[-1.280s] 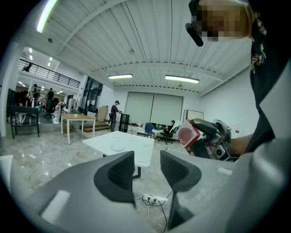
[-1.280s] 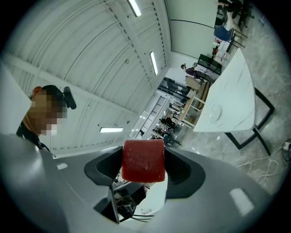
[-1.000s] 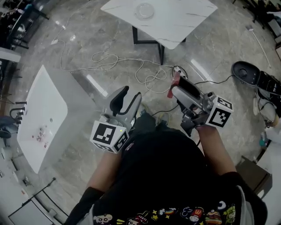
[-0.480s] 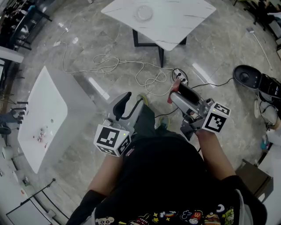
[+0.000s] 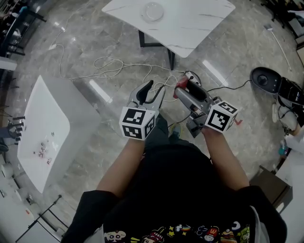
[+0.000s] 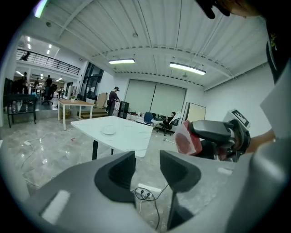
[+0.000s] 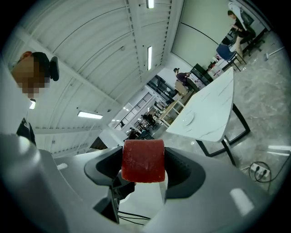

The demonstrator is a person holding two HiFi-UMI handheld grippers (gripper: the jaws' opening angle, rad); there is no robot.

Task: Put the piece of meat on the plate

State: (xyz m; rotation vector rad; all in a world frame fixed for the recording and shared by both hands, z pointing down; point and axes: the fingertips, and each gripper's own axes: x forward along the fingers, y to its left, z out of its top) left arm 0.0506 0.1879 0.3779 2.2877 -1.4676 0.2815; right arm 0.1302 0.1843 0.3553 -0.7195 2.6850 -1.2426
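A red piece of meat [image 7: 143,160] is clamped between the jaws of my right gripper [image 7: 143,167]; it also shows at that gripper's tip as the meat [image 5: 181,86] and as the meat [image 6: 188,139]. My left gripper [image 5: 151,89] is held beside it, open with nothing between its fingers [image 6: 148,167]. A white plate [image 5: 153,11] rests on the white marble table [image 5: 190,26] well ahead of both grippers; the plate [image 6: 108,131] and the plate [image 7: 186,119] look small and distant.
White and black cables [image 5: 118,71] and a power strip [image 5: 192,77] lie on the grey stone floor below the grippers. A second white table [image 5: 45,128] with small items stands at the left. A black chair base [image 5: 266,79] is at the right. People stand in the background.
Both grippers have risen and drawn closer together, pointing toward the table with the plate. The meat stays held in the right gripper. The view has shifted forward.
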